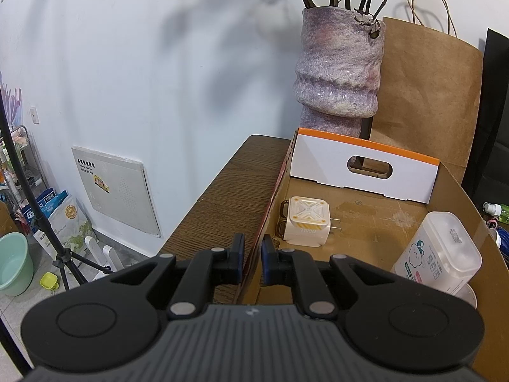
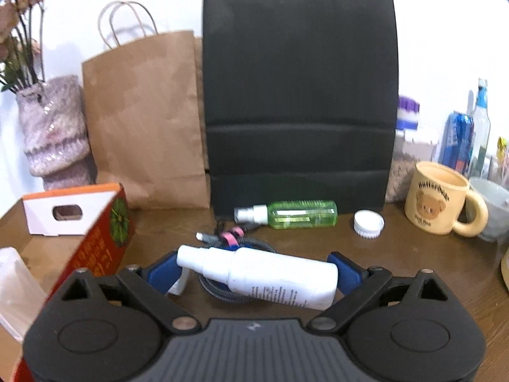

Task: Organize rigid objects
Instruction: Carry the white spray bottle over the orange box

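Tabletop (image 2: 413, 270) space of dark wood grain is shared by a black paper bag (image 2: 299, 95), a brown paper bag (image 2: 143, 121) and a mottled purple vase (image 1: 340, 73) along the wall, with an open cardboard box (image 1: 366, 222) at the left end serving, it is judged, as the collecting place. Two items are already seen inside the box: a clear lidded container (image 1: 442, 251) with a cartoon label too small to be read, and a cream wall charger (image 1: 307, 222) whose side lettering appears to read "TOALL", though this cannot be confirmed. The task is therefore judged partly done. A white spray bottle (image 2: 264, 273) is spanned lengthwise by the wide-spread right tool (image 2: 257, 264), and whether the pads are pressing on it cannot be told. The left tool (image 1: 253, 258) is set narrow astride the box's near wall, which is apparently pinched for steadying. Left outside the box are a green spray bottle (image 2: 296, 215), a coiled cable (image 2: 235, 238) and a white cap (image 2: 369, 223). A yellow bear mug (image 2: 442, 199) carries the word "Butterbear".
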